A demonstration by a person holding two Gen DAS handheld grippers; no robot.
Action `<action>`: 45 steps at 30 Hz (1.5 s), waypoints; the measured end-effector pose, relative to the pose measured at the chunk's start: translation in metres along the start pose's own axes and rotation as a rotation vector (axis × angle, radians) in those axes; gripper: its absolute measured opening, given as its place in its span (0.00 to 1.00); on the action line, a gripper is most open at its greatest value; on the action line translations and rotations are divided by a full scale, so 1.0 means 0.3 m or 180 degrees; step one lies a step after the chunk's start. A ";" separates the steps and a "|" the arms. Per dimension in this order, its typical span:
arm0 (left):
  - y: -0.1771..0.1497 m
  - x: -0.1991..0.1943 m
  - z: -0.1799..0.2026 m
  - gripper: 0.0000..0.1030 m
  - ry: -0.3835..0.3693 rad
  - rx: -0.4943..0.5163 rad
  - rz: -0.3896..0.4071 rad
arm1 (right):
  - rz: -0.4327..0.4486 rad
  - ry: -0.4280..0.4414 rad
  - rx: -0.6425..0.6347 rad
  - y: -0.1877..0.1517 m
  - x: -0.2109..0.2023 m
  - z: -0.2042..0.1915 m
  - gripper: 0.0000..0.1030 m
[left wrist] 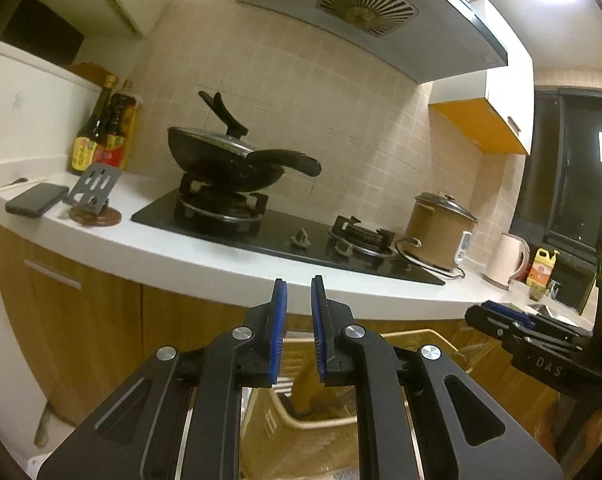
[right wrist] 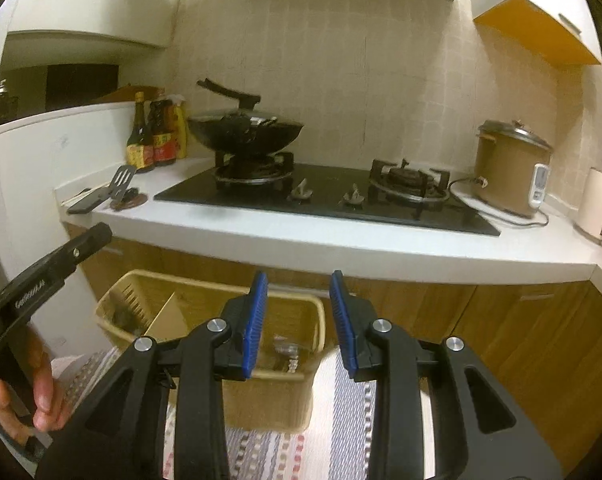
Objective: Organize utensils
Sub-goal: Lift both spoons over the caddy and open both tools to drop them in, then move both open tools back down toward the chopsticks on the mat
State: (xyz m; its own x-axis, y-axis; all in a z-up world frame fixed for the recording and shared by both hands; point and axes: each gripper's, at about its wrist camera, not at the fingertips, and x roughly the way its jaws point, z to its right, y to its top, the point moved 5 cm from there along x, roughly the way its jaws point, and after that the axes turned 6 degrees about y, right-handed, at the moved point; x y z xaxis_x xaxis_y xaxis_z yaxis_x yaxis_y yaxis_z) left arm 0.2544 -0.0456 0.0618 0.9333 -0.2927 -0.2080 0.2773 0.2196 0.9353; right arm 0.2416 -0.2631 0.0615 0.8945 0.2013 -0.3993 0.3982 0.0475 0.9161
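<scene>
From the left wrist view, the left tool (left wrist: 299,300) hangs in front of the white counter (left wrist: 205,256), its blue pads drawn close together with only a narrow gap and nothing caught between them. Beyond it, a lidded wok (left wrist: 225,160) sits on the left burner of the black hob (left wrist: 285,236). At the counter's far left lie a pair of chopsticks (left wrist: 19,185), a dark phone (left wrist: 37,199) and a small slotted grey stand (left wrist: 97,188) on a round brown coaster. These chopsticks are the only utensil I can pick out, and they lie untouched, so the task seems hardly begun. Below the tool a tan plastic basket (left wrist: 425,336) stands on the floor; its inside is mostly hidden here. From the right wrist view, the right tool (right wrist: 299,308) has its pads spread moderately apart, holding nothing, above the same basket (right wrist: 141,280). A flat tan board leans inside the basket, and something small and shiny lies at its bottom, too blurred to name. The left tool (right wrist: 95,236) shows at the left edge, gripped by a hand (right wrist: 29,392). A covered brown rice cooker (right wrist: 509,168) and a pale kettle (right wrist: 597,204) stand on the right; their contents cannot be seen. By my judgement, all gathering and sorting of utensils is left to do.
</scene>
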 end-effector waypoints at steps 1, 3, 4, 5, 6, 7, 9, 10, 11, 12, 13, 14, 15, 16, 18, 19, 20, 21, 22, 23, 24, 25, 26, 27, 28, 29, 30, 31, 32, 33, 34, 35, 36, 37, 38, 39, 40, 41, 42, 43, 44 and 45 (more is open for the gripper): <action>0.002 -0.012 -0.005 0.13 0.0008 -0.0018 -0.0009 | -0.0047 0.0046 0.0015 -0.004 -0.007 -0.002 0.30; 0.006 -0.039 -0.016 0.31 0.0007 -0.0053 -0.0066 | -0.0101 0.0122 0.0043 -0.009 -0.033 -0.003 0.51; 0.010 -0.057 -0.023 0.34 -0.0002 -0.0081 -0.0124 | -0.0096 0.0136 0.0061 -0.007 -0.051 -0.001 0.52; 0.014 -0.075 -0.028 0.36 -0.0003 -0.0100 -0.0169 | -0.0094 0.0157 0.0078 -0.002 -0.077 0.002 0.52; 0.017 -0.094 -0.030 0.39 -0.0011 -0.0105 -0.0188 | -0.0092 0.0165 0.0088 0.003 -0.095 0.004 0.52; 0.021 -0.121 -0.030 0.42 -0.0023 -0.0100 -0.0216 | -0.0085 0.0160 0.0108 0.011 -0.121 0.007 0.52; 0.026 -0.168 -0.026 0.47 -0.0012 -0.0070 -0.0273 | -0.0094 0.0169 0.0166 0.021 -0.170 0.012 0.52; 0.028 -0.201 -0.019 0.47 -0.0014 -0.0042 -0.0321 | -0.0116 0.0184 0.0194 0.023 -0.195 0.014 0.52; 0.028 -0.221 -0.015 0.48 -0.0011 -0.0015 -0.0372 | -0.0148 0.0190 0.0209 0.023 -0.210 0.015 0.52; 0.025 -0.236 -0.011 0.48 0.0004 0.0018 -0.0436 | -0.0214 0.0200 0.0227 0.019 -0.230 0.015 0.52; 0.020 -0.254 -0.004 0.48 0.0036 0.0064 -0.0545 | -0.0294 0.0219 0.0244 0.009 -0.246 0.014 0.52; 0.013 -0.271 0.000 0.48 0.0054 0.0092 -0.0646 | -0.0386 0.0249 0.0269 -0.006 -0.258 0.014 0.52; 0.004 -0.280 0.001 0.48 0.0071 0.0102 -0.0720 | -0.0487 0.0292 0.0303 -0.023 -0.263 0.013 0.52; -0.013 -0.290 0.000 0.48 0.0125 0.0114 -0.0876 | -0.0576 0.0334 0.0337 -0.041 -0.265 0.015 0.52; -0.048 -0.301 -0.006 0.48 0.0187 0.0115 -0.1104 | -0.0854 0.0466 0.0469 -0.096 -0.261 0.023 0.52; -0.084 -0.306 -0.009 0.48 0.0206 0.0120 -0.1313 | -0.1021 0.0544 0.0551 -0.132 -0.253 0.029 0.52; -0.106 -0.307 -0.011 0.48 0.0216 0.0123 -0.1426 | -0.1169 0.0614 0.0625 -0.169 -0.245 0.035 0.52; -0.148 -0.309 -0.014 0.48 0.0233 0.0138 -0.1621 | -0.1268 0.0647 0.0661 -0.200 -0.240 0.037 0.52; -0.183 -0.306 -0.019 0.48 0.0240 0.0145 -0.1779 | -0.1397 0.0667 0.0690 -0.238 -0.232 0.041 0.52; -0.218 -0.305 -0.021 0.48 0.0231 0.0153 -0.1906 | -0.1558 0.0676 0.0710 -0.287 -0.220 0.045 0.52; -0.248 -0.302 -0.022 0.47 0.0226 0.0163 -0.2001 | -0.1666 0.0684 0.0720 -0.323 -0.214 0.046 0.52; -0.295 -0.300 -0.022 0.47 0.0221 0.0205 -0.2145 | -0.1789 0.0697 0.0728 -0.365 -0.206 0.047 0.52; -0.337 -0.298 -0.023 0.47 0.0235 0.0255 -0.2262 | -0.1892 0.0712 0.0732 -0.409 -0.202 0.047 0.52; -0.367 -0.298 -0.022 0.43 0.0244 0.0286 -0.2334 | -0.1967 0.0715 0.0735 -0.443 -0.200 0.046 0.52; -0.415 -0.298 -0.019 0.41 0.0234 0.0318 -0.2458 | -0.2019 0.0709 0.0733 -0.463 -0.196 0.043 0.51; -0.453 -0.298 -0.018 0.37 0.0214 0.0333 -0.2569 | -0.2076 0.0705 0.0732 -0.488 -0.195 0.043 0.51; -0.481 -0.299 -0.019 0.36 0.0208 0.0344 -0.2644 | -0.2138 0.0712 0.0744 -0.516 -0.193 0.043 0.47; -0.519 -0.301 -0.019 0.36 0.0219 0.0365 -0.2727 | -0.2185 0.0718 0.0756 -0.535 -0.192 0.040 0.44; -0.550 -0.303 -0.020 0.36 0.0255 0.0404 -0.2783 | -0.2240 0.0712 0.0772 -0.559 -0.190 0.042 0.41; -0.567 -0.302 -0.016 0.36 0.0288 0.0441 -0.2814 | -0.2271 0.0707 0.0785 -0.571 -0.188 0.042 0.40; -0.590 -0.303 -0.017 0.36 0.0347 0.0501 -0.2843 | -0.2310 0.0703 0.0800 -0.584 -0.185 0.043 0.39; -0.602 -0.307 -0.016 0.36 0.0386 0.0540 -0.2852 | -0.2363 0.0687 0.0805 -0.601 -0.180 0.045 0.37; -0.612 -0.309 -0.017 0.36 0.0421 0.0579 -0.2856 | -0.2407 0.0662 0.0796 -0.614 -0.175 0.048 0.37; -0.622 -0.310 -0.019 0.36 0.0457 0.0632 -0.2860 | -0.2444 0.0642 0.0787 -0.622 -0.167 0.049 0.36; -0.629 -0.312 -0.019 0.36 0.0482 0.0665 -0.2858 | -0.2473 0.0628 0.0784 -0.630 -0.159 0.052 0.36; -0.636 -0.312 -0.021 0.36 0.0496 0.0683 -0.2865 | -0.2516 0.0608 0.0773 -0.642 -0.156 0.052 0.35; -0.641 -0.313 -0.018 0.36 0.0491 0.0681 -0.2880 | -0.2544 0.0593 0.0765 -0.646 -0.153 0.053 0.35; -0.646 -0.312 -0.018 0.36 0.0481 0.0670 -0.2895 | -0.2569 0.0572 0.0755 -0.654 -0.149 0.054 0.34; -0.649 -0.309 -0.016 0.36 0.0476 0.0661 -0.2908 | -0.2602 0.0550 0.0741 -0.664 -0.148 0.054 0.34; -0.655 -0.305 -0.016 0.36 0.0482 0.0665 -0.2919 | -0.2631 0.0543 0.0731 -0.671 -0.144 0.052 0.34; -0.656 -0.304 -0.016 0.36 0.0498 0.0686 -0.2898 | -0.2636 0.0525 0.0701 -0.674 -0.142 0.049 0.34; -0.655 -0.309 -0.010 0.36 0.0506 0.0710 -0.2885 | -0.2641 0.0503 0.0658 -0.676 -0.142 0.044 0.33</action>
State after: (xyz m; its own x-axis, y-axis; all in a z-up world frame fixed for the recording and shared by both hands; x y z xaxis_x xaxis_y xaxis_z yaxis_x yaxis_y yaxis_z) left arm 0.1141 -0.0589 -0.1034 0.4082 -0.1308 -0.9035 0.8774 -0.2171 0.4279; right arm 0.1255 -0.2944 -0.1077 0.2663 0.3147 -0.9111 0.9518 0.0634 0.3001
